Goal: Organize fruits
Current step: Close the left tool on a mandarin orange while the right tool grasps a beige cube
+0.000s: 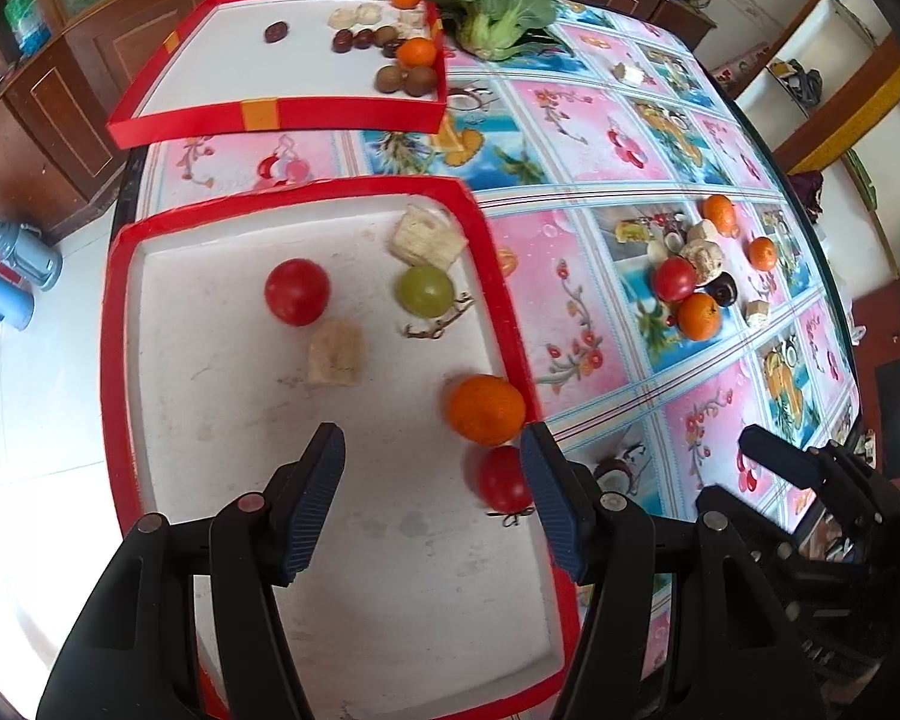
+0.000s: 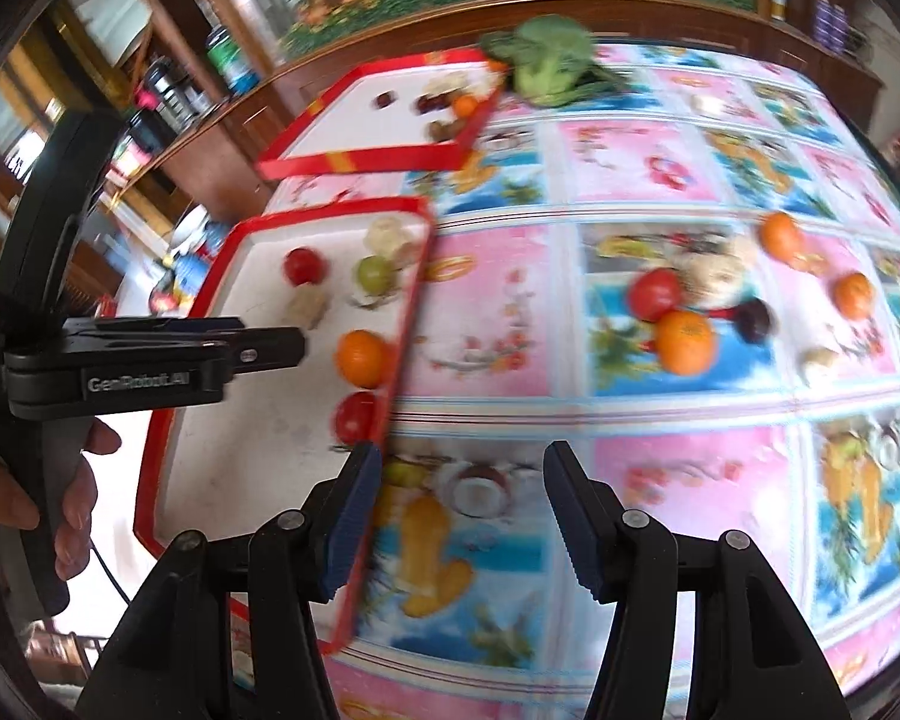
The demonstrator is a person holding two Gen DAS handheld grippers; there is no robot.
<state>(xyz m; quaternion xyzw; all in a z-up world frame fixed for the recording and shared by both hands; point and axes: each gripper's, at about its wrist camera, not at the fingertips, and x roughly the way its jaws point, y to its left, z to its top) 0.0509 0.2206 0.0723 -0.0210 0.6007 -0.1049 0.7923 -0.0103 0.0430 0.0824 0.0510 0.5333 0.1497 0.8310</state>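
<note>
My left gripper is open and empty above the near red tray. That tray holds a red tomato, a green grape, an orange, a second tomato and two pale chunks. My right gripper is open and empty over the tablecloth, just right of the tray's edge. A loose pile lies on the cloth: an orange, a tomato, a dark fruit and more oranges.
A far red tray holds dark dates, oranges and brown fruits. A green leafy vegetable lies behind it. The flowered tablecloth covers the table; wooden cabinets stand behind. Thermoses stand on the floor at left.
</note>
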